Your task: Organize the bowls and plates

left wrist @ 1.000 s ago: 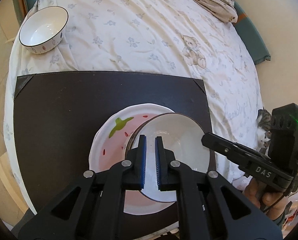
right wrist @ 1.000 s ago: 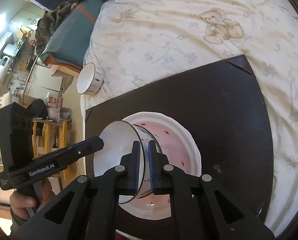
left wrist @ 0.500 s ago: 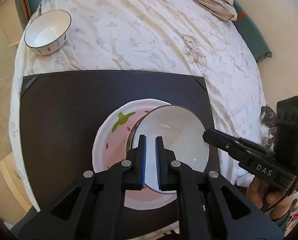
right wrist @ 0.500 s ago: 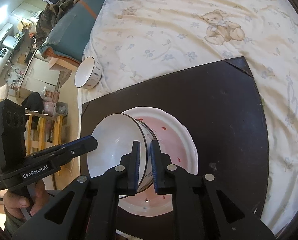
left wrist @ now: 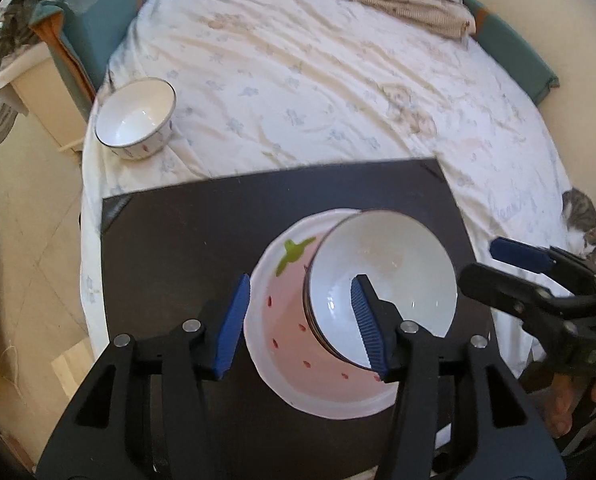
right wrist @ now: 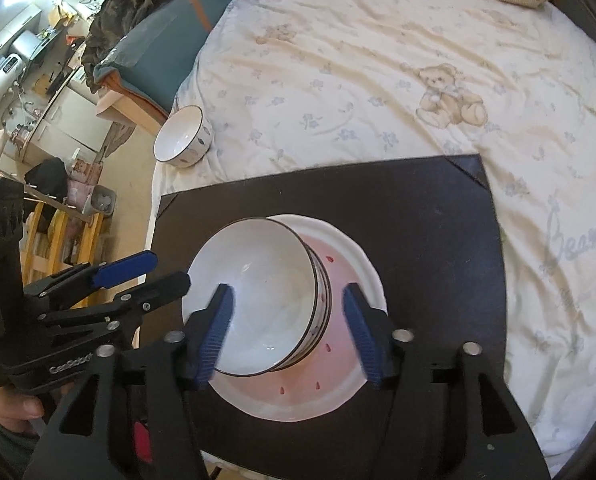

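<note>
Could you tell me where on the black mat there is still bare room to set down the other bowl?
The black mat is bare along its far edge and on the side towards the teddy-bear print. The near middle is crowded: the strawberry plate carries a white bowl, with both grippers' jaws opening around them.

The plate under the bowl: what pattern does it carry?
A pink strawberry with red seeds and green leaf on the plate; left wrist view.

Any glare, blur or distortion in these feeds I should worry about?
Left wrist view: fisheye bends the black mat; sheet print looks smeared; small glints inside the stacked bowl. Right wrist view: sharper, teddy print crisp; bright blowout in the upper left corner; far bowl clear.
</note>
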### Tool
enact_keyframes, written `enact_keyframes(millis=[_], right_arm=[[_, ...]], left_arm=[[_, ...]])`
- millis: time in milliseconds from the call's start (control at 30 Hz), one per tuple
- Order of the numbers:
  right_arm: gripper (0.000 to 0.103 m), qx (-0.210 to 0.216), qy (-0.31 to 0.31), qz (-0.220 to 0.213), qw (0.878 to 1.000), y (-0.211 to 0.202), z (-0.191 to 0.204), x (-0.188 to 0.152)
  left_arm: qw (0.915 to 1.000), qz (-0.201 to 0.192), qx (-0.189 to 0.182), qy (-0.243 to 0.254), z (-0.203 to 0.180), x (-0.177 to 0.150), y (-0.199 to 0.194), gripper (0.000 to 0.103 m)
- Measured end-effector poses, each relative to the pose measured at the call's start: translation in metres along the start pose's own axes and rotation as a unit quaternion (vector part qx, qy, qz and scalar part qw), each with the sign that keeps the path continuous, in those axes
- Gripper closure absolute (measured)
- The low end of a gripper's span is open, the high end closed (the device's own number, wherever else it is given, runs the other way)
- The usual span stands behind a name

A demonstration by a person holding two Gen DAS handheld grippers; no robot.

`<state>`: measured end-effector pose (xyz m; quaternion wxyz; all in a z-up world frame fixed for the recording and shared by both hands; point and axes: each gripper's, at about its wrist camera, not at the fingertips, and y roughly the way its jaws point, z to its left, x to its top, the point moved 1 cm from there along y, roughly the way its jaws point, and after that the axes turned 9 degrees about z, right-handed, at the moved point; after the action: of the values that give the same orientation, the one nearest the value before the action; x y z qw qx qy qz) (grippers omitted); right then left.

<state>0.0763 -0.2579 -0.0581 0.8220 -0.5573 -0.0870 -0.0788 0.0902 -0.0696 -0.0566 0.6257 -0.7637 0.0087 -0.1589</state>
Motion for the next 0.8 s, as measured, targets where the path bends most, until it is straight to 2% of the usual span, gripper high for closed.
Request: enact_keyframes(millis=[33,167,267,400,533,567,667,733,800], right_arm=[[0.017,-0.004,-0.001,-0.007,1.0,-0.003,0.001,-0.001],[0.014,-0.014,-0.007,-0.028,0.999,-0.011,0.001,-0.006],[0.0,-0.007,0.002,-0.056,0.998,-0.021,0.0,-0.011],[0.0,-0.005,0.008,-0.096,0.995,-0.036,0.004,-0.017],[0.0,-0.015,0.019,-0.113,0.993,-0.041,0.011,-0.015],[0.0,-0.014,0.02,-0.114,0.993,-0.042,0.014,-0.013],[0.0,-0.015,0.014,-0.111,0.994,-0.043,0.026,-0.003],[0.0,-0.017,0.004,-0.113,0.993,-0.046,0.035,0.006],[0.0,-0.023,-0.009,-0.114,0.993,-0.048,0.048,0.019]], left_arm=[[0.9999,-0.01,0.002,-0.004,0.003,0.0,-0.004,0.054],[0.9987,-0.036,0.026,-0.026,0.013,0.002,-0.014,0.054],[0.996,-0.054,0.059,-0.04,0.022,0.003,-0.021,0.054],[0.9926,-0.078,0.078,-0.052,0.038,0.007,-0.033,0.054],[0.9882,-0.099,0.091,-0.073,0.054,0.013,-0.045,0.054],[0.988,-0.102,0.089,-0.074,0.056,0.014,-0.048,0.052],[0.9883,-0.113,0.08,-0.064,0.068,0.026,-0.058,0.026],[0.9846,-0.13,0.103,-0.056,0.074,0.032,-0.064,0.021],[0.9809,-0.13,0.137,-0.048,0.084,0.041,-0.065,0.018]])
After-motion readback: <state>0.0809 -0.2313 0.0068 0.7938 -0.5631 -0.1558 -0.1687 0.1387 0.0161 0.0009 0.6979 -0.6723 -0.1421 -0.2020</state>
